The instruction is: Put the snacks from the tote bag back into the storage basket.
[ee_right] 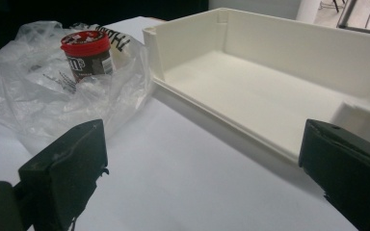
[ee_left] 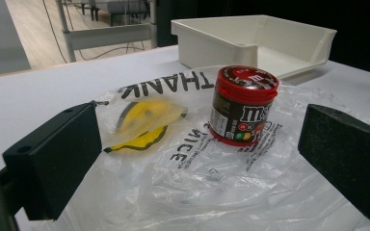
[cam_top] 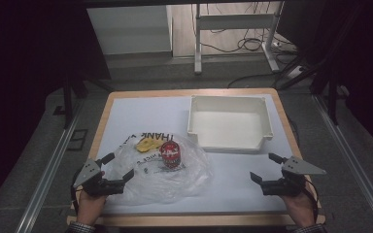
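Observation:
A clear plastic bag (cam_top: 167, 177) (ee_left: 212, 187) (ee_right: 33, 96) printed "THANK" lies crumpled on the white table. On it stands a small brown M&M's tub with a red lid (cam_top: 170, 154) (ee_left: 243, 105) (ee_right: 86, 54). A yellow item (cam_top: 145, 144) (ee_left: 144, 118) lies inside the bag to the tub's left. My left gripper (cam_top: 120, 167) (ee_left: 197, 159) is open at the bag's near-left edge, jaws wide over the plastic. My right gripper (cam_top: 268, 167) (ee_right: 200, 168) is open at the front right, holding nothing, near the white bin (cam_top: 230, 122) (ee_right: 270, 91).
The white open-fronted bin (ee_left: 270, 43) sits empty at the back right of the table (cam_top: 141, 111). Beyond the table's far edge are metal frame legs (cam_top: 197, 43) and cables on the floor. Bare tabletop lies between the two grippers.

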